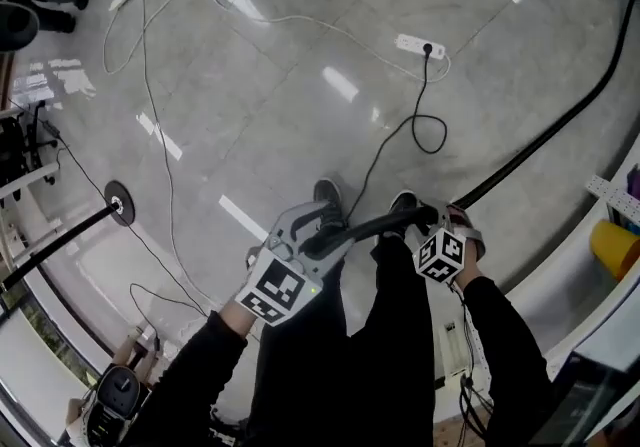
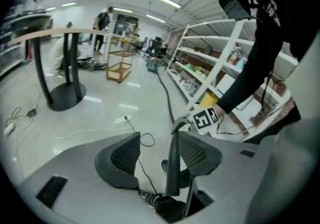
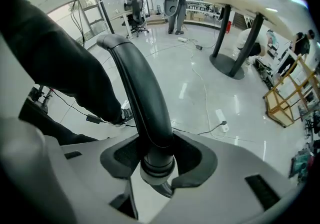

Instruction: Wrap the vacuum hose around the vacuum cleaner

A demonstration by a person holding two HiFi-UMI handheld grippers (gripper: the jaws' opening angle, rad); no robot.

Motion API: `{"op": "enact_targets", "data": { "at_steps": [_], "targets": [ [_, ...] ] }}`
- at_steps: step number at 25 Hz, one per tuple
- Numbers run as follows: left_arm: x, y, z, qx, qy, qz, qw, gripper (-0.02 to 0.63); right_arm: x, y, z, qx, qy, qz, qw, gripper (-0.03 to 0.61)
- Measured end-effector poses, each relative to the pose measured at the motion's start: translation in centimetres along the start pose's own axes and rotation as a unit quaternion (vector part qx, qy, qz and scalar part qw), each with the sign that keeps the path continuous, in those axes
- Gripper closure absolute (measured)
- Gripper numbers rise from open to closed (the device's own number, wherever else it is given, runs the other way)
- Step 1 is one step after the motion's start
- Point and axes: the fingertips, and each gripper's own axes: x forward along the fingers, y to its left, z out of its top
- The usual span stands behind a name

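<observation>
Above the glossy grey floor (image 1: 300,125), we hold both tongs in front of our legs, and the curved black end of the vacuum hose (image 1: 375,227) spans between them. The right tongs (image 3: 157,155) are closed firmly on the hose, with both pads pressing on it just above its pale collar (image 3: 157,170). The left tongs (image 2: 157,153) stand partly open. The hose passes between their jaws and lies against one pad, while the other pad is clear of it. From the right tongs the hose runs away over the floor toward the upper right of the head view. A white power strip (image 1: 420,45) lies farther off on the floor.
</observation>
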Motion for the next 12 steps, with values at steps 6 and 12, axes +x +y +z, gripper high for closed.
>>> {"op": "enact_targets", "data": {
  "at_steps": [6,12],
  "targets": [
    [-3.6,-9.3,7.6,0.142,0.073,-0.078,0.9840,0.331,-17.1,-3.7,3.2,0.052,-0.036,-0.131,0.989,0.397],
    [-7.7,-17.9,11.6,0.262,0.131,-0.119,0.9486,0.335,-29.5,-0.4,5.1,0.092,-0.107,-0.182,0.973,0.397]
  ]
}}
